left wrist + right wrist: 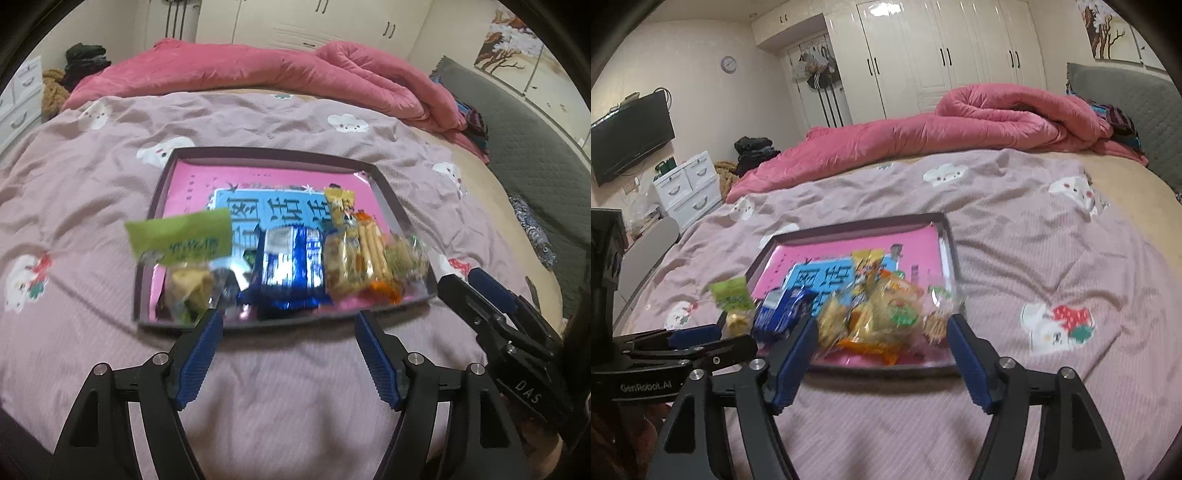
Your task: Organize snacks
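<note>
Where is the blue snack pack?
The blue pack lies in the tray on the bed, near its front edge in both views, between the green packet on its left and the biscuit packs on its right.

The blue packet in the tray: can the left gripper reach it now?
Probably yes: the left gripper is open and empty, the blue packet lies just beyond its fingers, nothing between.

A tray is set on the bedspread. Along its near edge the snacks are lined up: a bag at the left, a packet beside it, biscuit packs at the right. A quilt is heaped behind the tray, before the wardrobe.
</note>
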Motion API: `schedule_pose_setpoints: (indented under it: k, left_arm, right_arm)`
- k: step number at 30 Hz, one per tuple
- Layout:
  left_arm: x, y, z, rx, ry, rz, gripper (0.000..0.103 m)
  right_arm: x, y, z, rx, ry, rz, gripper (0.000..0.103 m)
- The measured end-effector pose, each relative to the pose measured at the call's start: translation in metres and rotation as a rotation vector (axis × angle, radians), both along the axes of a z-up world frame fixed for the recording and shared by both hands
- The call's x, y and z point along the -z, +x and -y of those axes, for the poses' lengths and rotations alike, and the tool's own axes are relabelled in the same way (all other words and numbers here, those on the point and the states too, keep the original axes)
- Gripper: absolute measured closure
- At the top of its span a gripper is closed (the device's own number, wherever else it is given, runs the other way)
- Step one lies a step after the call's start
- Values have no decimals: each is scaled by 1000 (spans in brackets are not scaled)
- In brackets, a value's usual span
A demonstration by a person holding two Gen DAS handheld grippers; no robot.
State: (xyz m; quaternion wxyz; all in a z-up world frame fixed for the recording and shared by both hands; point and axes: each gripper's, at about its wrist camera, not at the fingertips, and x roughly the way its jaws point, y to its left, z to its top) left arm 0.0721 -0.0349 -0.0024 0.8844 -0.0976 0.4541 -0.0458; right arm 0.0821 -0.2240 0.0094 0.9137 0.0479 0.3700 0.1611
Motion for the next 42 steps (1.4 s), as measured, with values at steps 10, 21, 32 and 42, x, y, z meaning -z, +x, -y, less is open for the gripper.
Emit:
schedule_pose_setpoints:
  k: [10,21,32,42]
  left_arm:
    - [3,-29,-4,-9,51,-16,27]
    - [-1,-44,-7,-8,43,-15,27]
    - [-5,-51,-11,-14,43,-9,27]
    - [-7,-54,-13,-15,54,-10,27]
  right_arm:
    - [3,-33,0,22,-23,-77,24]
    - [4,-50,-9,7,-92,-103,22]
    - [2,-56,-8,21,-110,-97,21]
    - [2,-55,-10,19,-114,-97,20]
